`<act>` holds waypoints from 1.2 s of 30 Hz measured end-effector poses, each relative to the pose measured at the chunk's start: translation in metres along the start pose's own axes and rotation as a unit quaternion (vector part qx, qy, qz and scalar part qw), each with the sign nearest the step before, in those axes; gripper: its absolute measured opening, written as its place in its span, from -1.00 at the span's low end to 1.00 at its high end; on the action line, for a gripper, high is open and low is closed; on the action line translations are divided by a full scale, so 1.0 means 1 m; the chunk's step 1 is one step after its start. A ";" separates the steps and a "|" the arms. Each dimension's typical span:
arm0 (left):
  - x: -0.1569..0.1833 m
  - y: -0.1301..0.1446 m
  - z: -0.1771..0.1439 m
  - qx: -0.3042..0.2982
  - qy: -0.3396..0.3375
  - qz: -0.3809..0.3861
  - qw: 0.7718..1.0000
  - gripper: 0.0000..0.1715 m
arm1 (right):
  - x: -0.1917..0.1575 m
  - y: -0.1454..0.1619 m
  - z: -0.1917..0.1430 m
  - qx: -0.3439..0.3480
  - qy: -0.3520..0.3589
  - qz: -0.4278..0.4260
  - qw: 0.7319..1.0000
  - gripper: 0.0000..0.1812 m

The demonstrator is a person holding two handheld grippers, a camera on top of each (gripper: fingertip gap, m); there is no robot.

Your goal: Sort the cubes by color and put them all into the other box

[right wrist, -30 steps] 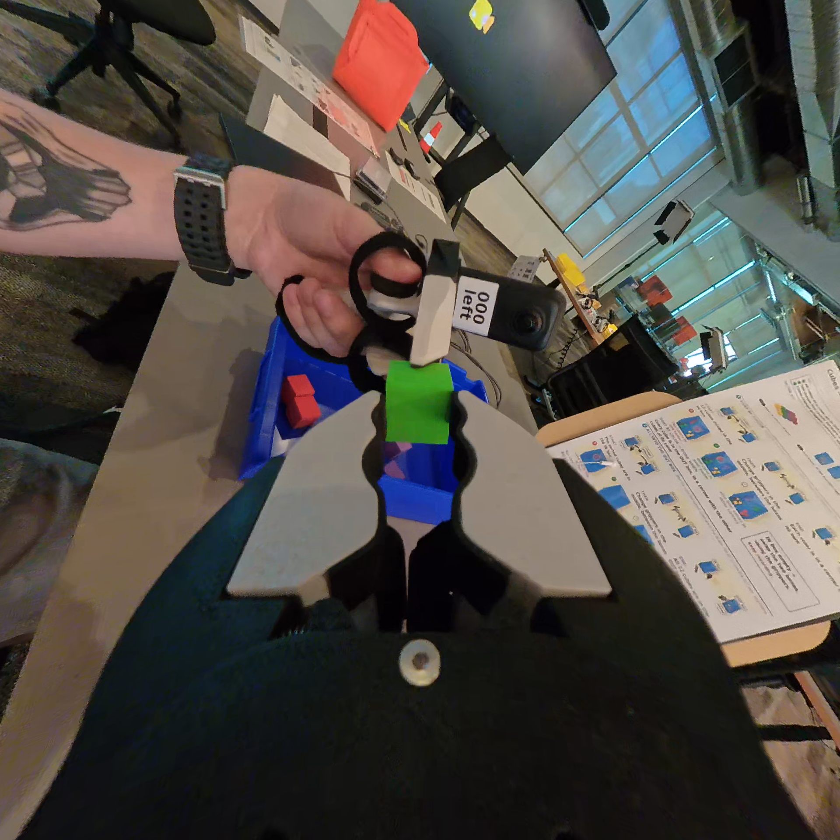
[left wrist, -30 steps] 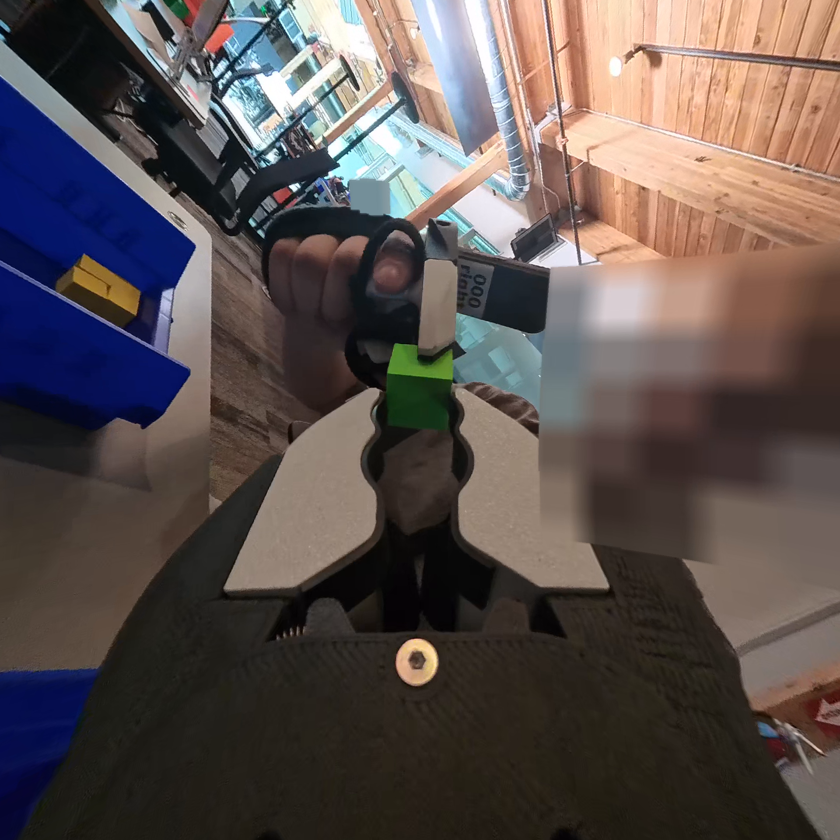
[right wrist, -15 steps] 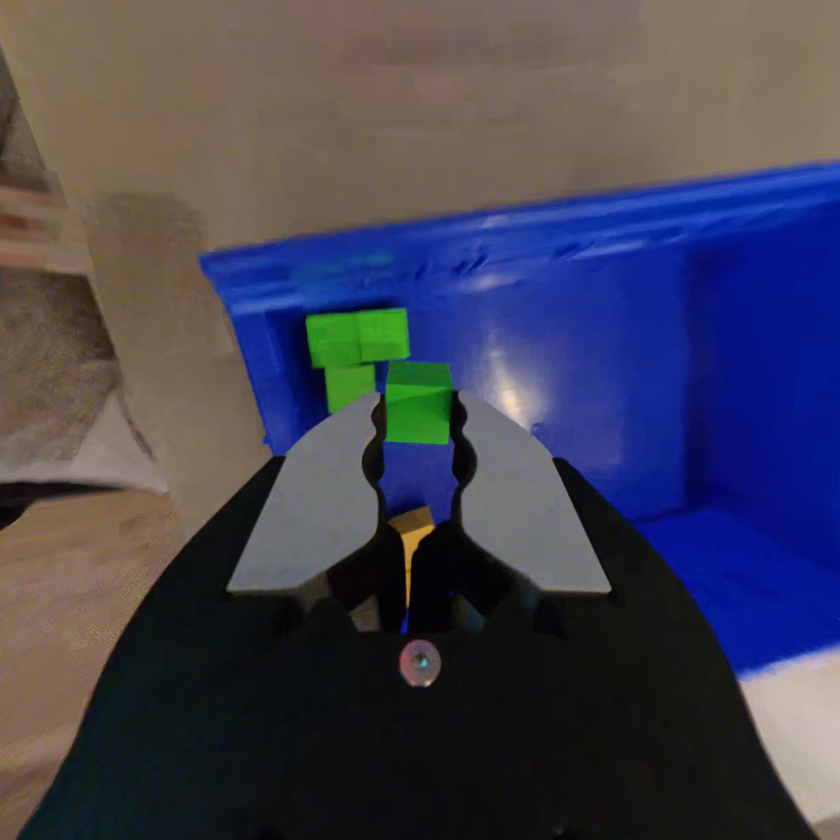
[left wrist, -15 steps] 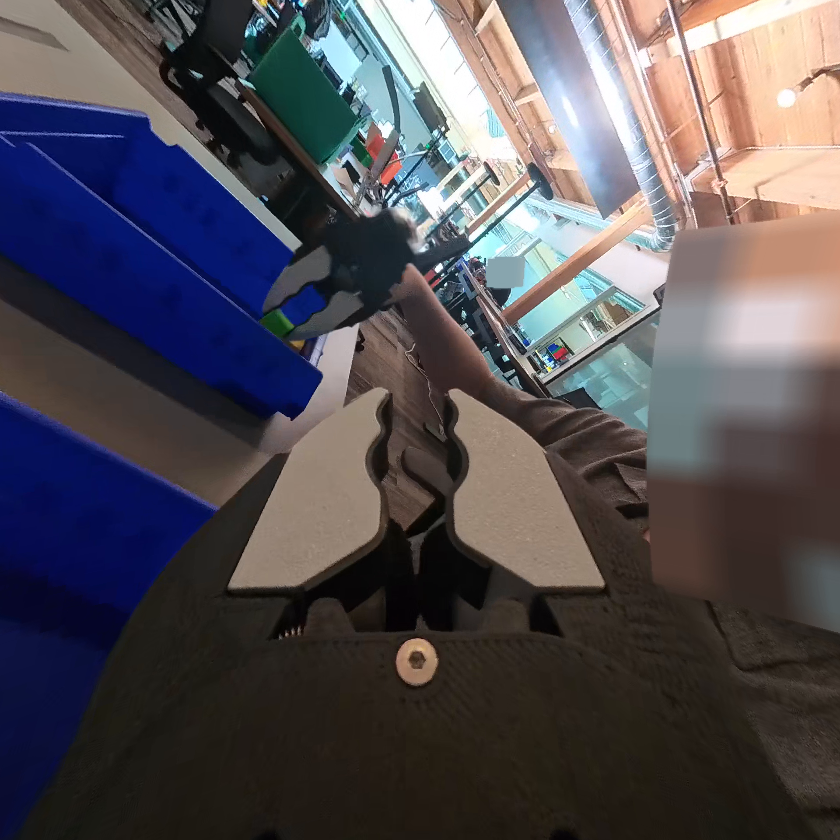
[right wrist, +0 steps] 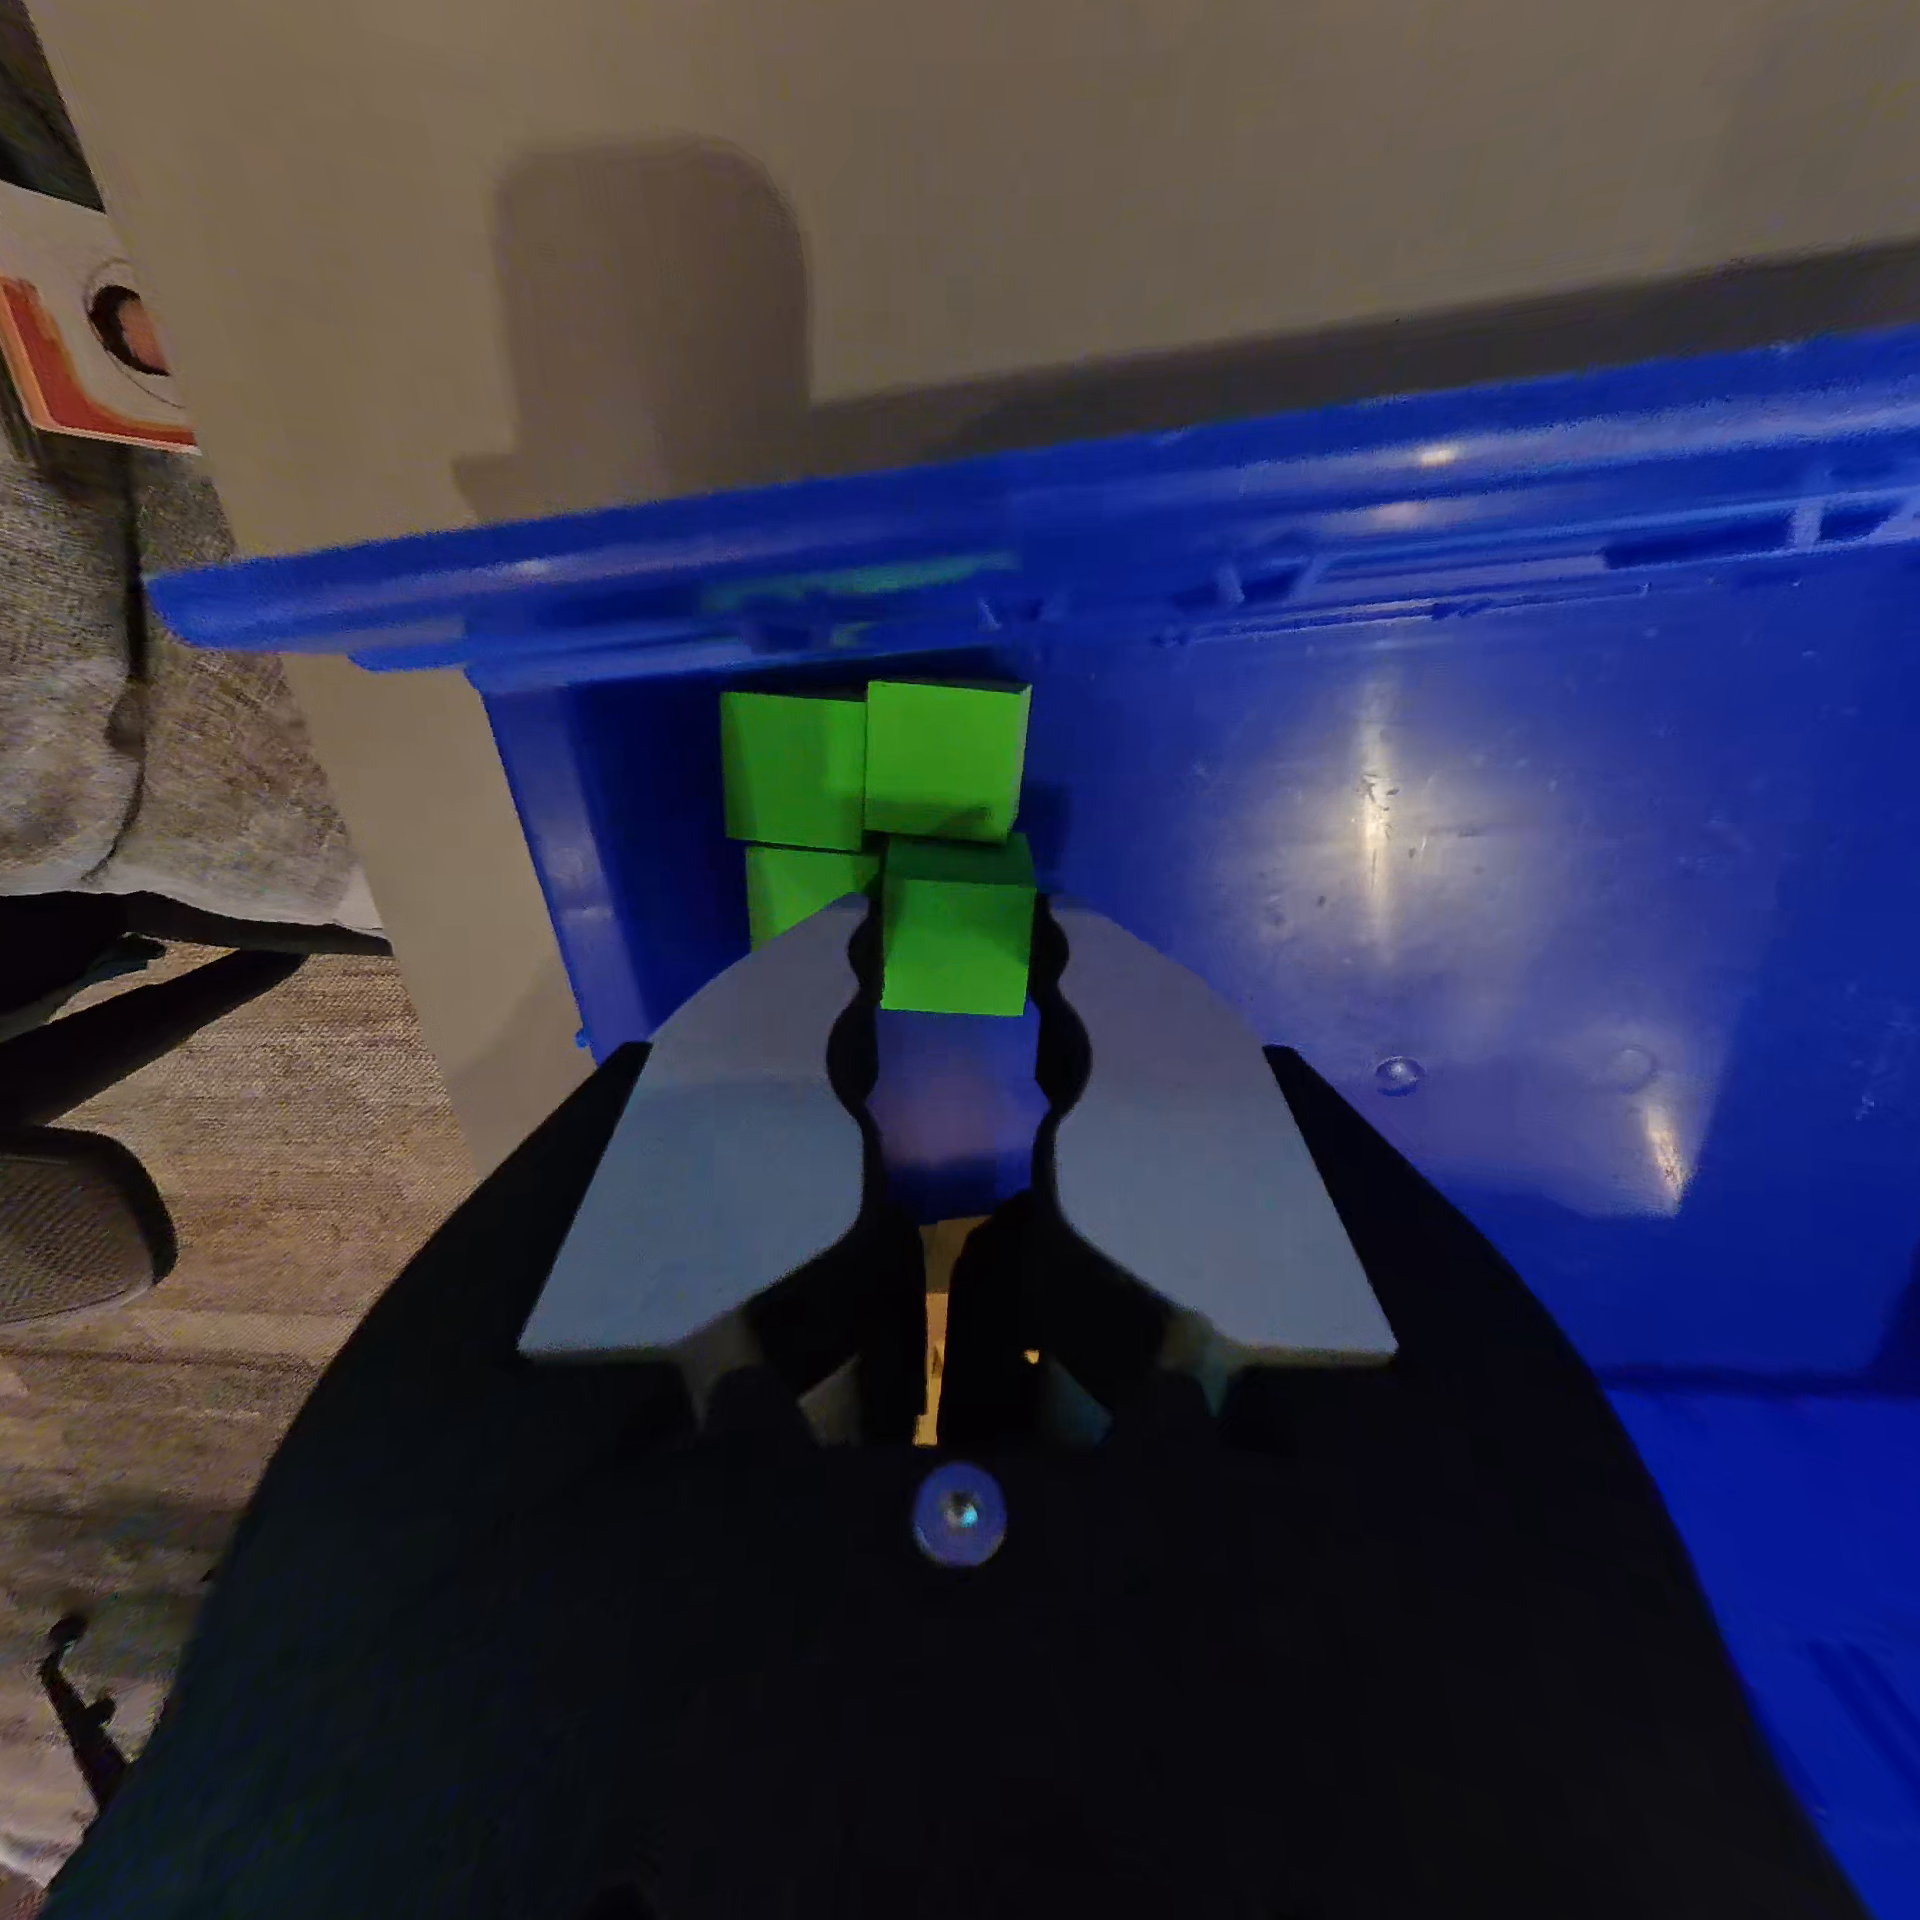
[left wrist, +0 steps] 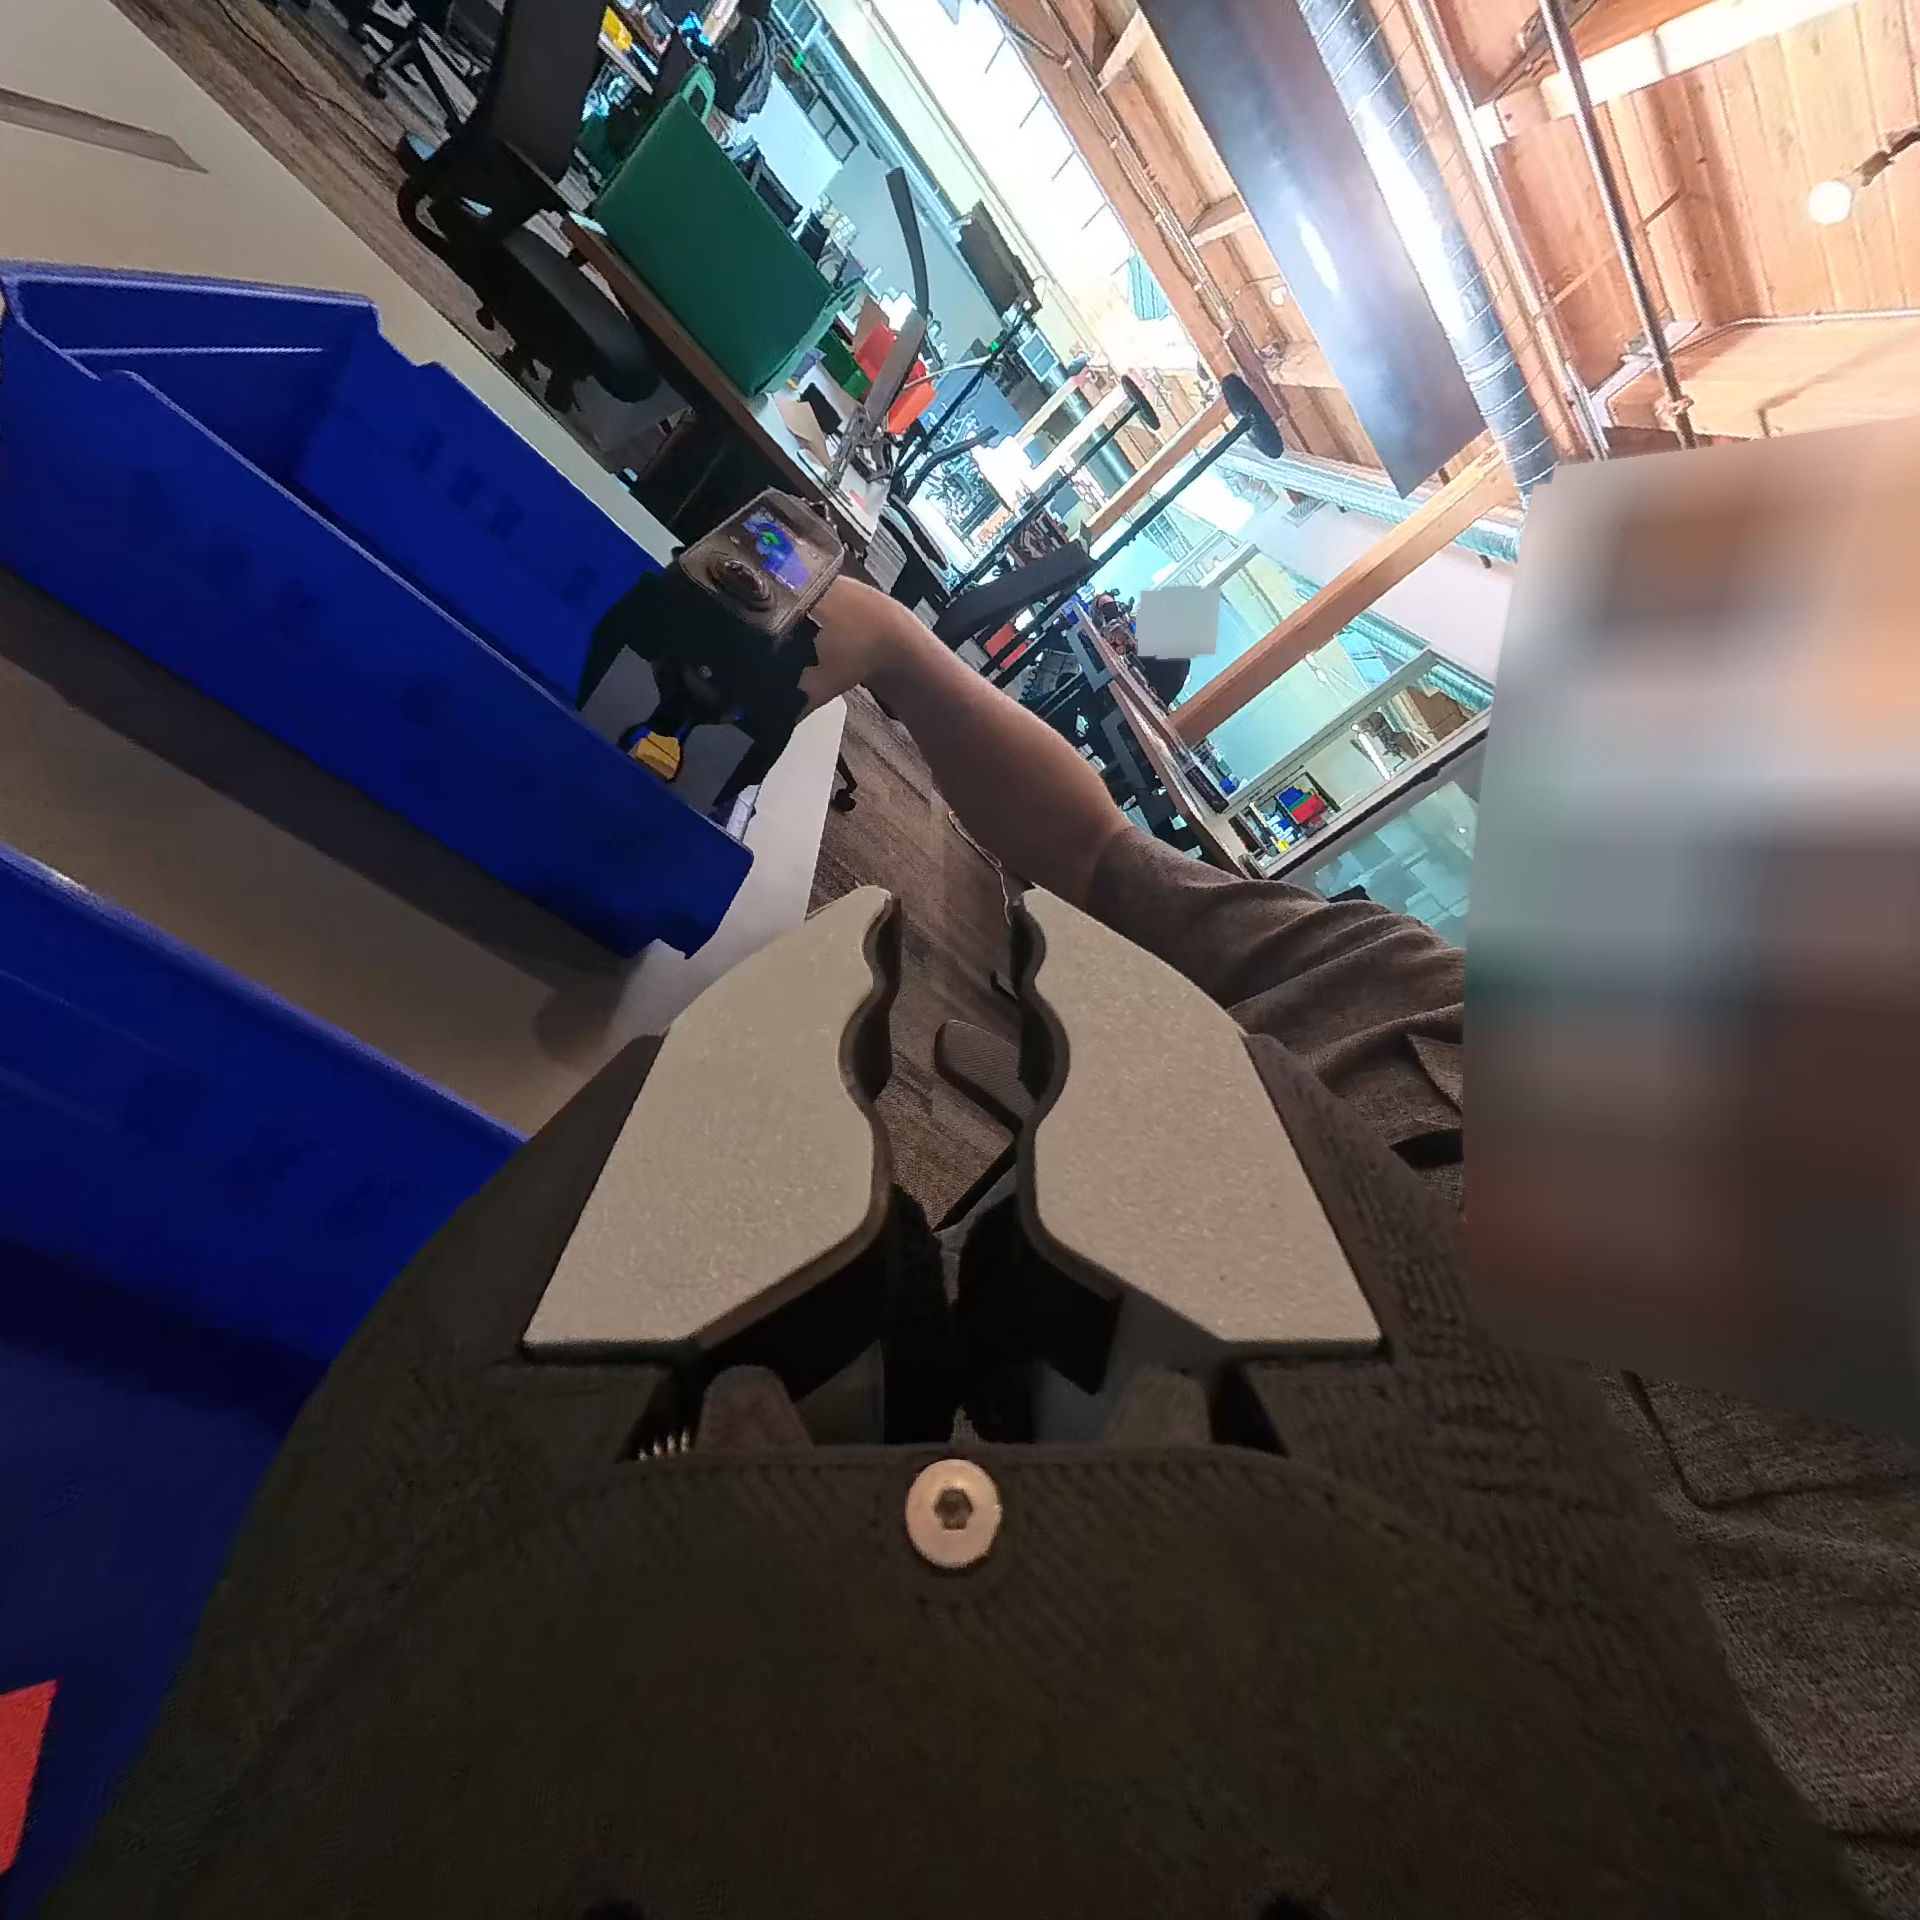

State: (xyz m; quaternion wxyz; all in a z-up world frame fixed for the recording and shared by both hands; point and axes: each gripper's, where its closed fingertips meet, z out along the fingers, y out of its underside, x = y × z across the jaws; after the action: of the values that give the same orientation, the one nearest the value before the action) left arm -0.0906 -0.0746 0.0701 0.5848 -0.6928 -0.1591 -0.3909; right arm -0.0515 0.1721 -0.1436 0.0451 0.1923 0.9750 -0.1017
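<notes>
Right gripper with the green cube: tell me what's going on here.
A person holds a two-finger gripper in each hand. The right gripper is shut on a green cube, held inside a blue bin right beside three other green cubes stacked in the bin's corner. The left gripper is open and holds nothing; it hangs off the table edge, near another blue bin.

Green cube (right wrist: 956,945) now from left gripper's fingers (left wrist: 764,1122) into right's.
</notes>
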 end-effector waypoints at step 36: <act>-0.238 0.039 -0.050 -0.521 -0.360 0.240 0.736 -0.51 | -0.019 -0.024 -0.071 0.156 0.233 0.021 0.960 -0.75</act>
State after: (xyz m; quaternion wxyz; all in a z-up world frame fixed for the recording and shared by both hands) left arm -0.2350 -0.0749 -0.1288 0.1059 -0.9933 0.0423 0.0187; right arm -0.0467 0.1588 -0.0677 -0.2121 0.2355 0.9264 -0.2034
